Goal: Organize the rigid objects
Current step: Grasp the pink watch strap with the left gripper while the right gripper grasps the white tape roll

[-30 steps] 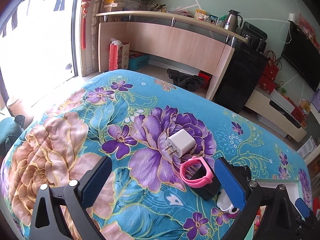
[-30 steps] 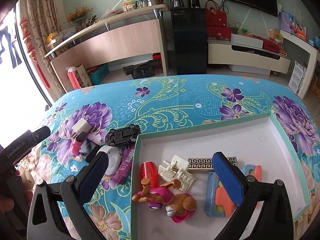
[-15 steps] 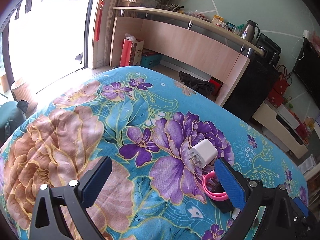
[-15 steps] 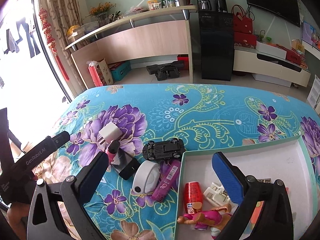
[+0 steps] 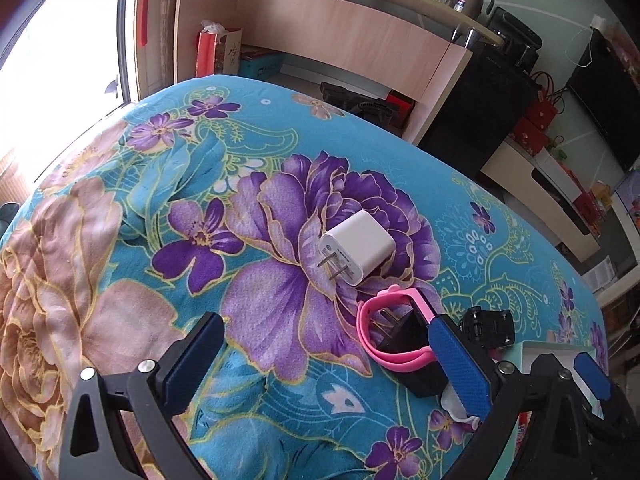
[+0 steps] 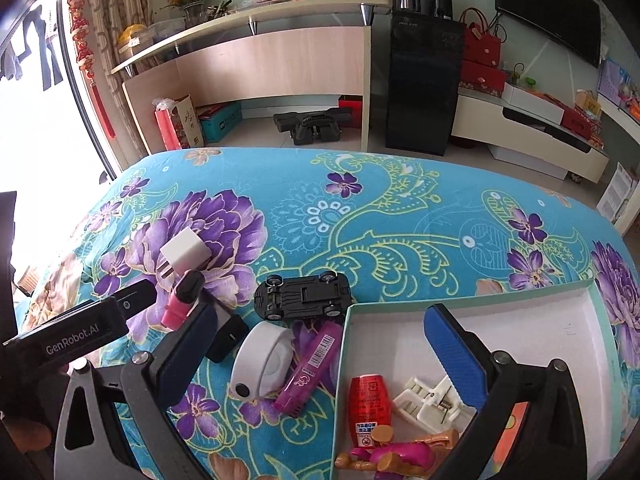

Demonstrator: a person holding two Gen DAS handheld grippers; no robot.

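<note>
On the floral bedspread lie a white charger plug (image 5: 358, 247) (image 6: 185, 253), a pink watch band (image 5: 394, 332) (image 6: 182, 300) over a black adapter (image 5: 416, 360) (image 6: 226, 336), an upturned black toy car (image 6: 304, 296) (image 5: 486, 326), a white round device (image 6: 262, 362) and a magenta tube (image 6: 310, 368). My left gripper (image 5: 324, 364) is open and empty, just short of the plug. My right gripper (image 6: 324, 356) is open and empty over the box's left wall. The white box (image 6: 532, 320) holds a red can (image 6: 370, 404), a white clip (image 6: 434, 398) and a toy figure (image 6: 396, 454).
The left gripper's body (image 6: 76, 332) shows at the left of the right wrist view. Beyond the bed's far edge stand a wooden counter (image 6: 280, 60), a black cabinet (image 6: 424, 80) and a low TV stand (image 6: 532, 136). A bright window (image 5: 52, 40) is at the left.
My left gripper has swung back right, bringing the plug and pink band nearer its middle. My right gripper has kept sliding left from over the box toward the loose objects on the bed.
</note>
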